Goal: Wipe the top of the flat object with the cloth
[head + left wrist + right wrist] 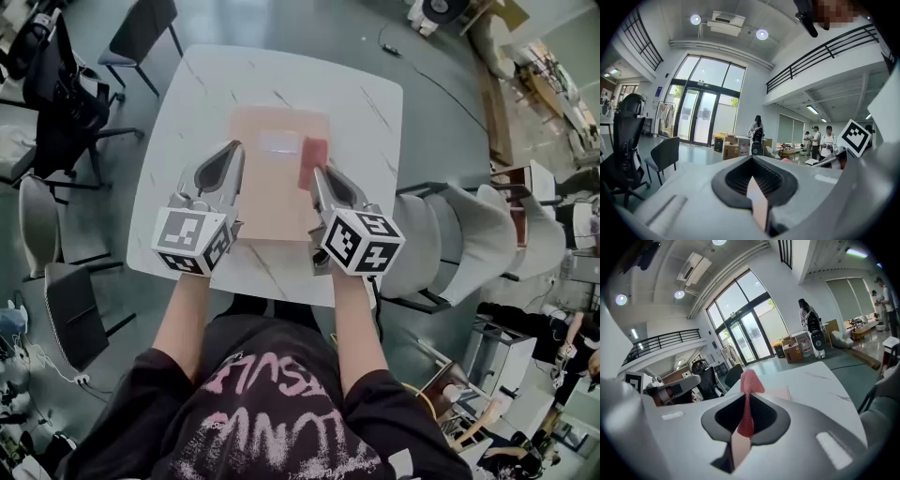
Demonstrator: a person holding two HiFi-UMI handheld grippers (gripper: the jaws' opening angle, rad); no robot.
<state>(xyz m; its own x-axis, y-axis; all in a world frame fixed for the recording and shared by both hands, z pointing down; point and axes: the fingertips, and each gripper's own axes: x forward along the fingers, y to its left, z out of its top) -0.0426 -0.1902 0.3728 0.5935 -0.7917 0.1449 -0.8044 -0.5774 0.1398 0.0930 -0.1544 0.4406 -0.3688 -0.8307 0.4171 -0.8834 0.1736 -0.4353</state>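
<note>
Right gripper (320, 174) first: my jaws are pinched tight on the red cloth (749, 397), which bunches up out of the gap and flops over the tips. A tan strip (739, 451) sits under it in the same gap, and I can't tell whether that is the slab's edge or not.

Left gripper (232, 152): the jaws are closed on a thin tan edge, which I take to be the flat object (758, 206). From the head view it lies in the middle of the white bench (197, 103), with my left on its left side and the cloth over its right side.

By my reading, the wipe itself is barely begun. To do it well, I should use the left as an anchor, because that bench looks slick and the slab may skate under a push. I want the right tipped down so that fabric meets the surface, not the jaw tips. Then I should press lightly and make long overlapping passes from the right side across to the left, all the way out to the corners.
</note>
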